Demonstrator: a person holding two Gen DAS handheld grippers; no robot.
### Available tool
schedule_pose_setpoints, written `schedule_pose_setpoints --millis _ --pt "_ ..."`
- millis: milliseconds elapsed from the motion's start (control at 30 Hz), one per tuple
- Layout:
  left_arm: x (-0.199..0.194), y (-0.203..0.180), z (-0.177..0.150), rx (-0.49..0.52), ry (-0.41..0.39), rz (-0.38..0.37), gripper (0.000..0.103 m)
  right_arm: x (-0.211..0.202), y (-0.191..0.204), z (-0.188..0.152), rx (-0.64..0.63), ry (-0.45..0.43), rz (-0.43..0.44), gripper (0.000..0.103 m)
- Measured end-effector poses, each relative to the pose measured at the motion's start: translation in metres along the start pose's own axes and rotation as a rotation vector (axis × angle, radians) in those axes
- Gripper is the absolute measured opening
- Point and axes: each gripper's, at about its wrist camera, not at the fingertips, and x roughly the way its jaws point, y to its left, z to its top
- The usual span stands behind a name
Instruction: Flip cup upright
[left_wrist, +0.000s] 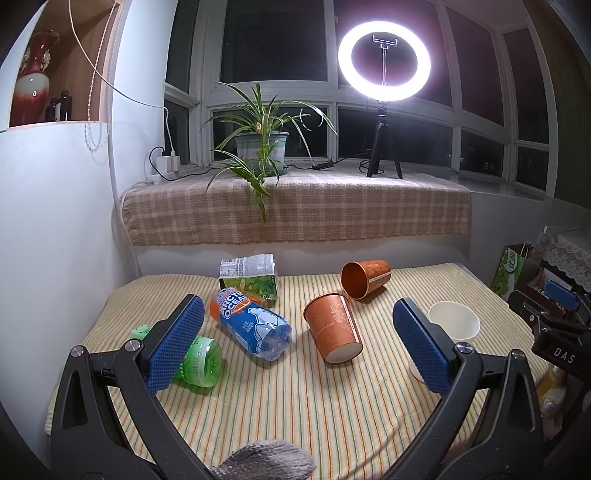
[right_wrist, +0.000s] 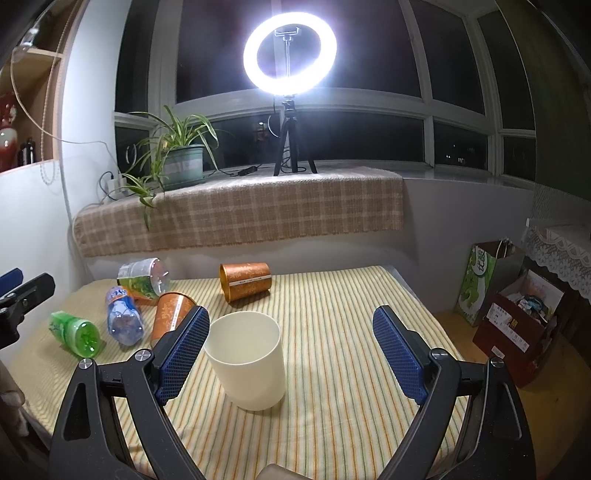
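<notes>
A white cup (right_wrist: 246, 362) stands upright on the striped tablecloth, mouth up, between my right gripper's (right_wrist: 291, 354) open fingers, close to the left pad (right_wrist: 181, 354); it shows partly hidden in the left wrist view (left_wrist: 455, 320). Two orange paper cups lie on their sides: a near one (left_wrist: 334, 331) (right_wrist: 170, 314) and a far one (left_wrist: 365, 277) (right_wrist: 245, 281). My left gripper (left_wrist: 297, 345) is open and empty, with the near orange cup lying just beyond, between its fingers.
Three plastic bottles lie on the left of the table: green (left_wrist: 201, 360), blue-label (left_wrist: 251, 322), and clear green-label (left_wrist: 249, 276). A ring light (left_wrist: 384, 61) and potted plant (left_wrist: 260, 146) stand on the window ledge. Boxes and a bag (right_wrist: 513, 306) sit on the floor at right.
</notes>
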Motion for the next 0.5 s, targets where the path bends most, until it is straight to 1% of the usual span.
schedule_pose_setpoints --millis 500 --pt "0.0011 0.0068 -0.0012 -0.001 0.002 0.004 0.103 0.0058 0.0027 -0.0025 0.006 0.022 0.009 0.09"
